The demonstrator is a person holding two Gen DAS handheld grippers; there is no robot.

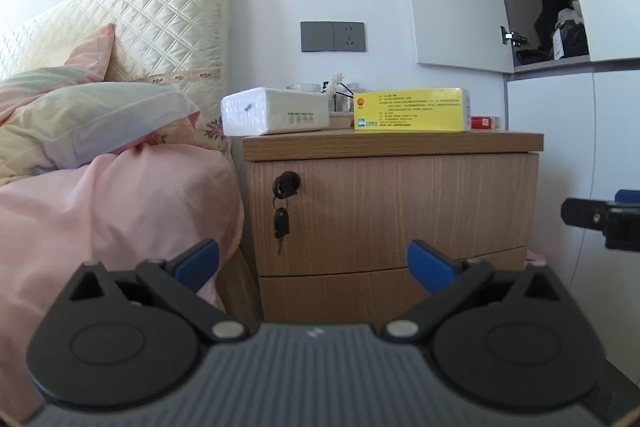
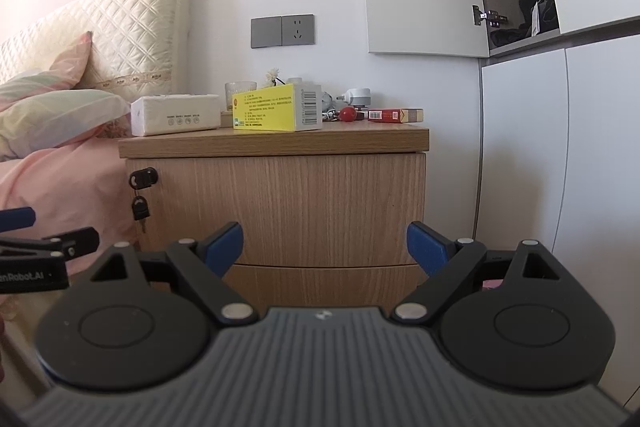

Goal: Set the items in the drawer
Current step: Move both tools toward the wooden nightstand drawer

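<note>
A wooden nightstand (image 1: pixel 392 211) (image 2: pixel 288 207) stands beside the bed, both drawers closed. A key (image 1: pixel 281 223) (image 2: pixel 140 209) hangs from the top drawer's lock. On top lie a white tissue pack (image 1: pixel 276 111) (image 2: pixel 176 114), a yellow box (image 1: pixel 412 109) (image 2: pixel 276 109), a red cigarette pack (image 1: pixel 485 122) (image 2: pixel 394 115), a red ball with keys (image 2: pixel 347 114) and a white charger (image 2: pixel 357 95). My left gripper (image 1: pixel 313 263) is open and empty before the drawers. My right gripper (image 2: pixel 325 245) is open and empty, facing the top drawer's lower edge.
A bed with pink bedding (image 1: pixel 120 203) and pillows (image 1: pixel 100 107) lies left of the nightstand. White wardrobe doors (image 2: pixel 560 147) stand on the right, with an open cabinet (image 1: pixel 556 19) above. A glass and a small flower (image 2: pixel 273 75) sit at the nightstand's back.
</note>
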